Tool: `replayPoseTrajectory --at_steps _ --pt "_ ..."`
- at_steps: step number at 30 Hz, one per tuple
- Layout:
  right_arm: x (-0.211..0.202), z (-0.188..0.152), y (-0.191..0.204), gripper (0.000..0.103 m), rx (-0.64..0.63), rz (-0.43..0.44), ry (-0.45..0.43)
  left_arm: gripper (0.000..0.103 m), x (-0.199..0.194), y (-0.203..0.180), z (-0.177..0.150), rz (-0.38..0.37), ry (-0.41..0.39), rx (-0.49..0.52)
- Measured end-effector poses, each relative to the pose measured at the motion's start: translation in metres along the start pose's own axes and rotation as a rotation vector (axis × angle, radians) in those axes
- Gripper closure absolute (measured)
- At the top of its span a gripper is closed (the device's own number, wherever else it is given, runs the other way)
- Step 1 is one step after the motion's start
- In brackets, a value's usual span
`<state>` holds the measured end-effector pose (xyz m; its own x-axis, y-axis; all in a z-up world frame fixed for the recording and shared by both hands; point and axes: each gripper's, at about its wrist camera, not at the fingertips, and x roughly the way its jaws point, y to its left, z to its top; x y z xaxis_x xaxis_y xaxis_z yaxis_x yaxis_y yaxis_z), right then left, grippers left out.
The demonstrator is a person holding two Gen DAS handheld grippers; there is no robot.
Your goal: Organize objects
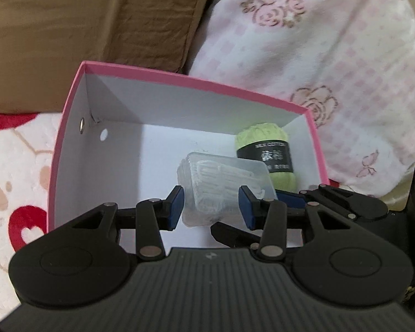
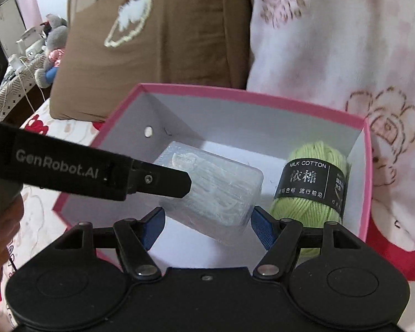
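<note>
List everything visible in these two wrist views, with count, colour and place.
box: one, pink outside, white inside, open on the bed sheet.
yarn skein: one, light green with a black label, in the box's far right corner.
clear plastic case: one, see-through with white contents, over the box interior, between both grippers' pads.
cushion: one, brown with cream stitching, behind the box.
floral blanket: one, white and pink, right of the box.
bed sheet: one, white with red hearts, under the box.
plush toy: one, grey, far left background.
left gripper: black, blue pads, shut on the case.
right gripper: black, blue pads, against the case's ends.
hand: one, holding the left gripper.
</note>
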<state>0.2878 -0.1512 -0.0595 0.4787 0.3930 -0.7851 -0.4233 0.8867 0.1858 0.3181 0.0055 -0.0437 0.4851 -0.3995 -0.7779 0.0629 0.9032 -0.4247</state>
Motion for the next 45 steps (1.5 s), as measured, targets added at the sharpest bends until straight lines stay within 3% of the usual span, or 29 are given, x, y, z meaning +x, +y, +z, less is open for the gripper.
replayPoseTrajectory --at_steps 13,18,21,24,32,35,40,45 --pt "0.053 0.008 -0.018 0.032 -0.015 0.006 0.148 0.062 0.048 0.013 0.004 0.041 0.077 -0.069" --pt "0.053 0.010 -0.028 0.035 0.026 0.014 0.161 0.062 0.055 0.018 0.008 0.033 0.096 -0.108" --pt "0.053 0.010 -0.029 0.039 0.024 0.019 0.169 0.063 0.063 0.019 0.007 0.057 0.152 -0.129" --pt "0.053 0.010 -0.028 0.042 -0.003 0.011 0.175 0.063 0.067 0.015 0.005 0.094 0.141 -0.113" --pt "0.048 0.002 -0.026 0.054 -0.070 -0.059 0.162 0.065 0.075 0.009 0.003 0.120 0.120 -0.120" --pt "0.029 -0.010 -0.017 0.050 -0.164 -0.051 0.141 0.071 0.072 0.001 0.002 0.148 0.115 -0.079" --pt "-0.009 -0.024 -0.031 0.050 -0.152 0.053 0.066 0.071 0.073 -0.007 -0.001 0.160 0.106 -0.081" --pt "-0.015 -0.026 -0.035 0.050 -0.198 0.091 0.032 0.068 0.073 -0.009 -0.001 0.172 0.049 -0.052"
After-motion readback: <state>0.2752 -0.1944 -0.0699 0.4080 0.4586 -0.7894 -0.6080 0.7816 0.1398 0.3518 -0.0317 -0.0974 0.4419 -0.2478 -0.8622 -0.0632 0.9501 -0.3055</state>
